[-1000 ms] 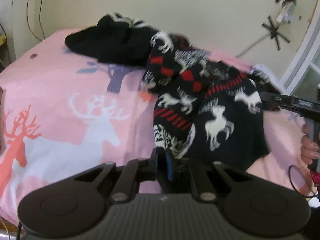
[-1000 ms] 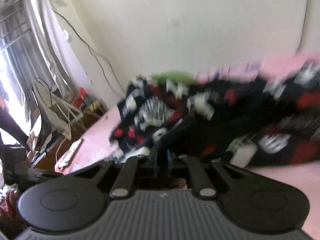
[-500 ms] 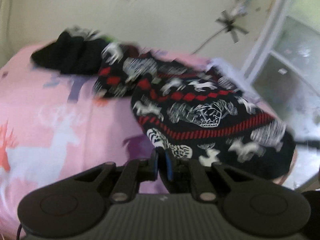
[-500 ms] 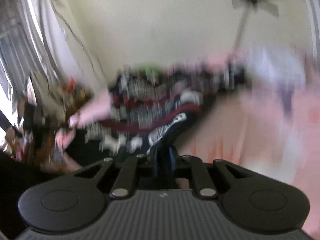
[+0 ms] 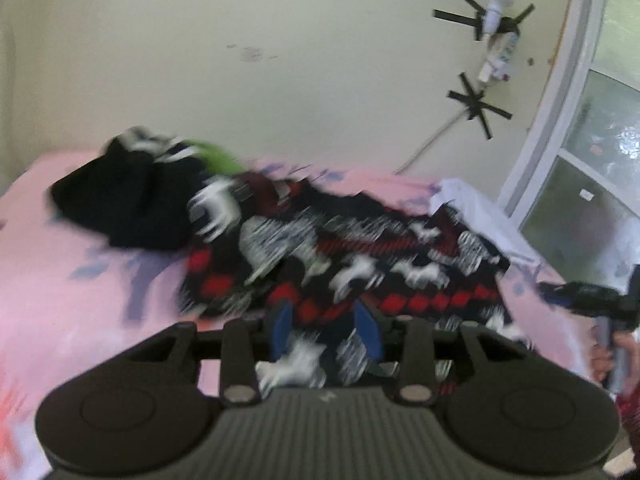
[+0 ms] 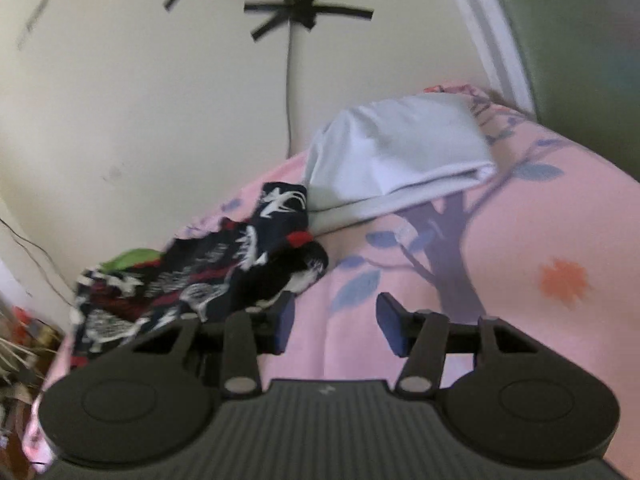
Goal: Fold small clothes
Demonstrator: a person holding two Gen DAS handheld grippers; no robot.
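Both tongs are opening, left tongs [image 5: 326, 330] with the patterned sweater's [image 5: 360, 264] hem between them, right tongs [image 6: 332, 326] over bare pink bedsheet [image 6: 520, 320]; the fold looks barely begun.

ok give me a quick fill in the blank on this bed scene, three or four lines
1. The patterned sweater lies on a bedsheet whose main colour is ____.
2. Between the fingers of the right gripper there is only bare ____.
3. The folded white cloth lies next to the sweater, near the ____.
4. The strips of tape on the wall are ____ in colour.

Missing words: pink; bedsheet; wall; black
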